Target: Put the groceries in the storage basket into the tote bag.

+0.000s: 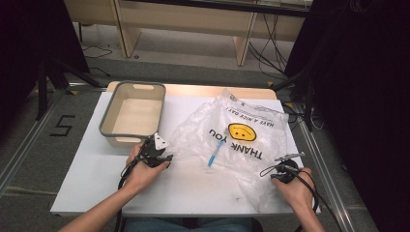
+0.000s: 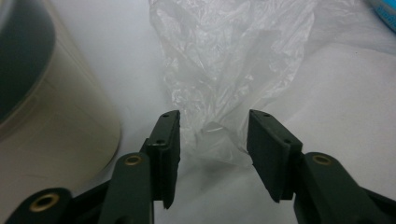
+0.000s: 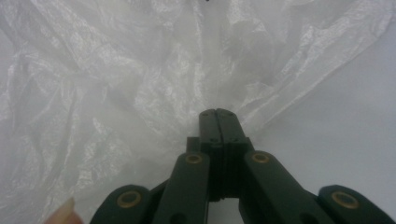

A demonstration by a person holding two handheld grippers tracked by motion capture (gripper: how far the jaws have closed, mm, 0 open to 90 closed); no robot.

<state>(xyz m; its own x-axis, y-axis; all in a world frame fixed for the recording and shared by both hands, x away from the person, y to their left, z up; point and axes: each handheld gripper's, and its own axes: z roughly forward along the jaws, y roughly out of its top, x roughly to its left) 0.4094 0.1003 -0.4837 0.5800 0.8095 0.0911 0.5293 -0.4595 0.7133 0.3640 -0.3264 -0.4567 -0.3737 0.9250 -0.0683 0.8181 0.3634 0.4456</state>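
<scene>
While we hold a gripper in each hand, the clear plastic bag [image 1: 232, 135] lies spread and crumpled on the white counter [image 1: 92, 159], and we place everything else by it. Furthest to the left of the bag stands a grey-rimmed, cream-coloured tub [image 1: 133, 113], just beside the bag's left edge; in the left gripper view its pale rounded wall [image 2: 56, 135] rises well to the left of the jaws.

Next comes our left gripper [image 1: 167, 157], at the bag's near left corner, held in our left hand [image 1: 142, 171]. In the left gripper view [image 2: 212, 140] its jaws stand well apart, and a bunched, wrinkled corner of the bag [image 2: 224, 70] reaches down into the gap between them. The film lies between the two pads, yet they are not pressed on it, so this gripper has hold of nothing.

Across the middle of the bag we read a yellow smiling face [image 1: 241, 131] with black lettering around it, printed upside down from our side. Just left of the face, a small blue pen-like thing [image 1: 215, 152] lies on or inside the bag; we cannot tell which.

At the bag's near right edge sits our right gripper [image 1: 278, 169], in our right hand [image 1: 297, 186]. In the right gripper view [image 3: 218, 114] its jaws are pressed fully together, their tips right at the edge of the crinkled film [image 3: 116, 93]. Whether any film is pinched between them we cannot tell.
</scene>
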